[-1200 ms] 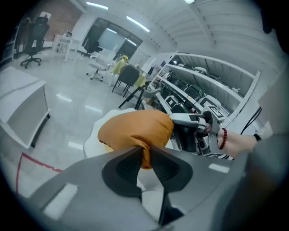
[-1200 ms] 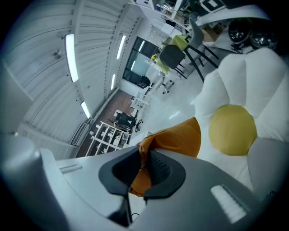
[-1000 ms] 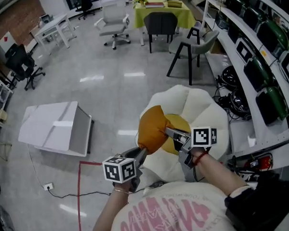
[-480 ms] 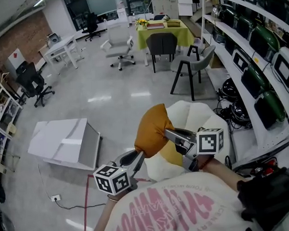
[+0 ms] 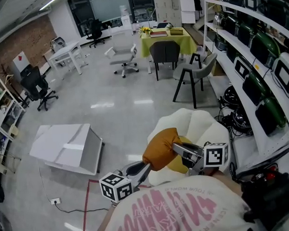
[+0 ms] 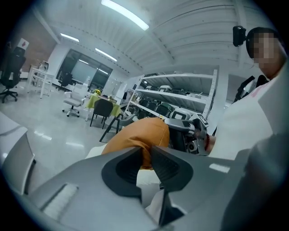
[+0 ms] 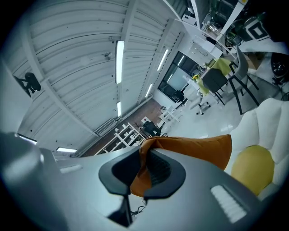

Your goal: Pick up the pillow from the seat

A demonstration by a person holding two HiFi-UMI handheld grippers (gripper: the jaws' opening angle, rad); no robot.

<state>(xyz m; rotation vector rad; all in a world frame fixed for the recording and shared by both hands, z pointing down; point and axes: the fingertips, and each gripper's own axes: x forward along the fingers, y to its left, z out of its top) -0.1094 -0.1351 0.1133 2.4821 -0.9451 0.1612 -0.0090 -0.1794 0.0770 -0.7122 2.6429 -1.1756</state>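
An orange pillow (image 5: 161, 148) hangs in the air above the cream shell-shaped seat (image 5: 197, 127), held from both sides. My left gripper (image 5: 145, 167) is shut on its near-left corner; the left gripper view shows orange cloth (image 6: 137, 137) pinched between the jaws of this gripper (image 6: 145, 158). My right gripper (image 5: 177, 148) is shut on the pillow's right edge, and in the right gripper view the pillow (image 7: 194, 149) folds into that gripper (image 7: 143, 169). A yellow cushion (image 5: 179, 159) still lies on the seat (image 7: 271, 122) under the pillow.
A white box (image 5: 67, 148) lies on the floor to the left, beside a red floor line (image 5: 86, 206). Shelves with green machines (image 5: 263, 50) run along the right. Chairs (image 5: 192, 70) and a green-clothed table (image 5: 167, 37) stand farther off.
Both grippers have risen with the pillow, lifting it off the seat and a little rightward in the head view. The yellow cushion stayed on the seat.
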